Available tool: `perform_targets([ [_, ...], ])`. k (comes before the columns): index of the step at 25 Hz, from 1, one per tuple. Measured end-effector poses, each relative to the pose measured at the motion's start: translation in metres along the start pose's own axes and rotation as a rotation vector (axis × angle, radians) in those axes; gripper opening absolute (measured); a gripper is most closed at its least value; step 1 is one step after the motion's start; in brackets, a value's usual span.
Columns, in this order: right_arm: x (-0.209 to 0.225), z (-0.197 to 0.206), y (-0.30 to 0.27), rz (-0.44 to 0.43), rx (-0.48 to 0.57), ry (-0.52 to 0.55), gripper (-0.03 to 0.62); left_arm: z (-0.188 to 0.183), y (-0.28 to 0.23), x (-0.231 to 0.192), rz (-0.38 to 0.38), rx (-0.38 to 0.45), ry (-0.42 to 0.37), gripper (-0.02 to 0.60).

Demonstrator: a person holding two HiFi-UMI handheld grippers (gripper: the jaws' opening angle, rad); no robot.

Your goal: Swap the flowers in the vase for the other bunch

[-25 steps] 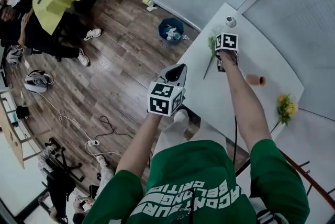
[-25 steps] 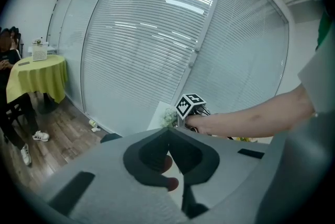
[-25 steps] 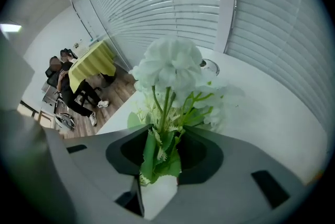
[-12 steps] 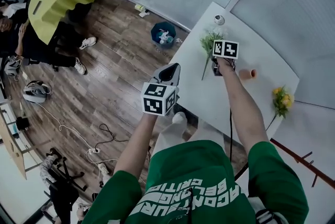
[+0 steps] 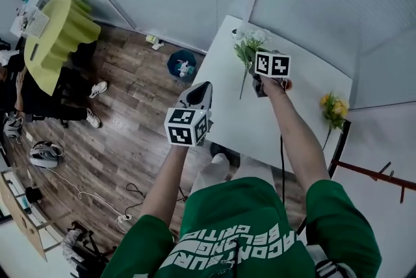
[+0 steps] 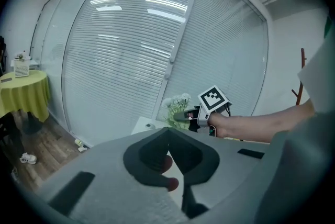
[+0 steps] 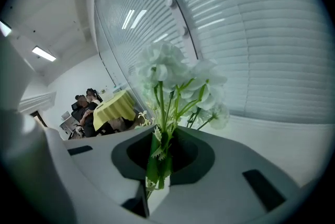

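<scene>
My right gripper point(image 5: 259, 84), its jaws just closing, clamps the white flowers point(image 5: 247, 46) at upper centre. My left gripper point(image 5: 202, 88) has its jaws together and empty. The yellow flowers point(image 5: 333, 106) lie at the right on the table point(image 5: 260, 127).

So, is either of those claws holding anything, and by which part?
The right gripper, whose jaws have just been closing, grips the bunch of white flowers by its green stems. The left gripper holds nothing.

**Right grip on, left shut and empty**

Reaches far forward with the bare right arm point(image 5: 296, 140), right gripper point(image 7: 159, 136) angled down, fingers point(image 7: 97, 170) just closed on the white bunch point(image 7: 166, 97) at its stems. Holds the left arm point(image 5: 168, 179) shorter and nearer the body, left gripper point(image 5: 205, 85) pointing forward and slightly down, fingers together, nothing between.
</scene>
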State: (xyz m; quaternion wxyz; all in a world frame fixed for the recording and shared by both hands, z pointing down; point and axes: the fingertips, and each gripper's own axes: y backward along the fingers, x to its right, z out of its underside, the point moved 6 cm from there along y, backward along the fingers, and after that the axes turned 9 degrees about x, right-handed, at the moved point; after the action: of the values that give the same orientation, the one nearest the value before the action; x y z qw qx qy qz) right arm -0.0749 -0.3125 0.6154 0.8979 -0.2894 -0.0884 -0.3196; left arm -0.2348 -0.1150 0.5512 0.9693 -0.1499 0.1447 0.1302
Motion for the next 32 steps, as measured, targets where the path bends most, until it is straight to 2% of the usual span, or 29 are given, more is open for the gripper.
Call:
perform_targets([
  [5, 0.014, -0.058, 0.054, 0.001, 0.171, 0.019, 0.048, -0.014, -0.024, 0.035, 0.077, 0.035, -0.046, 0.009],
  [9, 0.026, -0.114, 0.114, 0.038, 0.305, 0.053, 0.048, -0.04, -0.042, 0.066, 0.144, 0.068, -0.083, 0.009],
  [13, 0.033, -0.149, 0.16, 0.076, 0.357, 0.084, 0.047, -0.061, -0.045, 0.092, 0.179, 0.071, -0.094, 0.009],
  [21, 0.071, -0.161, 0.21, 0.152, 0.413, 0.066, 0.046, -0.065, -0.063, 0.139, 0.27, 0.062, -0.138, 0.009],
  [32, 0.097, -0.134, 0.2, 0.221, 0.434, 0.14, 0.046, -0.052, -0.077, 0.145, 0.273, 0.014, -0.152, 0.009],
])
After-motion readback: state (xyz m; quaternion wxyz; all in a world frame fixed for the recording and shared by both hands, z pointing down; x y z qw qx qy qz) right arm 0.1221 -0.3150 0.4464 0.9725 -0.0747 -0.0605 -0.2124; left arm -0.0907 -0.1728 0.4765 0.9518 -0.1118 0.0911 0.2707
